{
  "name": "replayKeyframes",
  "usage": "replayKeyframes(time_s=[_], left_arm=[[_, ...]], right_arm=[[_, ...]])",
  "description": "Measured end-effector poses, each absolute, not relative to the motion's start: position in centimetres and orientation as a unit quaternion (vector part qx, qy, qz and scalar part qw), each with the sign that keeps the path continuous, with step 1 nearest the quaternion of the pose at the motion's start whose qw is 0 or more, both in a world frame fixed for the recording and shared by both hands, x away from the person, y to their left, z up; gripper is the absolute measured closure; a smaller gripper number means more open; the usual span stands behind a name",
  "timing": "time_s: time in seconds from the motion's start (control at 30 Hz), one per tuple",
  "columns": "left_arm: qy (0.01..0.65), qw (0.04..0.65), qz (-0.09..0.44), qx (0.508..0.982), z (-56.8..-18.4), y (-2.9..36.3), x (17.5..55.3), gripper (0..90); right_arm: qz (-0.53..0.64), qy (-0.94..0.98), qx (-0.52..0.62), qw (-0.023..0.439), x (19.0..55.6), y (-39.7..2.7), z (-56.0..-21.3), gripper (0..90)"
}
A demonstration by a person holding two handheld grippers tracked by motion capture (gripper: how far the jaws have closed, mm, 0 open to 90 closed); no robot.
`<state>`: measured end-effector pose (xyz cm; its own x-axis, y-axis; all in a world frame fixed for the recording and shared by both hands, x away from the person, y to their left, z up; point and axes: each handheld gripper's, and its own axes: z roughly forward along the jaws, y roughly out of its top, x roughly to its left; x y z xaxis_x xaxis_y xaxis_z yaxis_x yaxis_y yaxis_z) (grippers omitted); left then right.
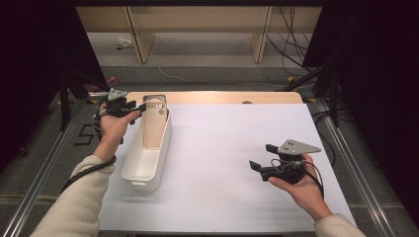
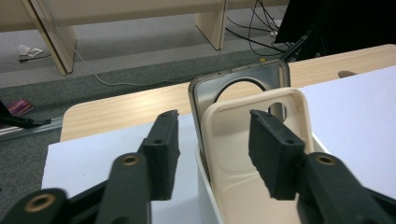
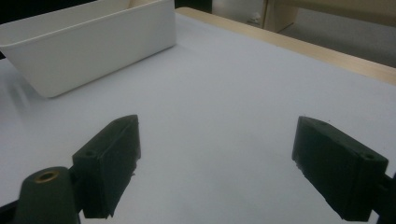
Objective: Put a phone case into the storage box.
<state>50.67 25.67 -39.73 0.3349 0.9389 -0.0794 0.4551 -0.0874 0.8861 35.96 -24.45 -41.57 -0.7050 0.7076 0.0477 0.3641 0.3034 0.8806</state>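
A long white bin (image 1: 129, 157) (image 3: 93, 46) stands on the left of the table. A cream phone case (image 1: 154, 129) (image 2: 231, 149) leans upright at its far end. Behind the cream case stands a grey metallic case (image 1: 157, 98) (image 2: 205, 93) with a dark ring. My left gripper (image 1: 140, 109) (image 2: 215, 121) hovers at that far end. Its jaws stand apart on either side of the cream case's left edge, and the pads do not press on it. My right gripper (image 1: 261, 156) (image 3: 217, 126) is open over the bare sheet at the right, with nothing between its fingers.
A white sheet (image 1: 222, 148) covers most of the wooden table (image 1: 222, 97). Metal rails (image 1: 47, 163) run along both sides. Beyond the far edge are grey floor, wooden furniture legs (image 1: 259, 39) and cables (image 1: 289, 44). Dark curtains hang left and right.
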Motion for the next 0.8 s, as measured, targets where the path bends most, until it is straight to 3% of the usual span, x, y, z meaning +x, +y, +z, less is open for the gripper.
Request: replayKeyframes(time_s=[0.4, 0.53, 0.8], left_arm=[[0.505, 0.458, 0.251, 0.687, -38.5, 25.0, 48.4, 21.7], [0.483, 0.466, 0.256, 0.696, -38.2, 24.7, 47.5, 23.4], [0.47, 0.466, 0.26, 0.703, -38.1, 24.2, 45.8, 12.1]], right_arm=[[0.482, 0.788, 0.34, 0.178, 35.9, -24.4, -41.6, 16.1], [0.482, 0.788, 0.34, 0.177, 35.9, -24.4, -41.6, 16.1], [0.482, 0.788, 0.34, 0.178, 35.9, -24.4, -41.6, 16.1]])
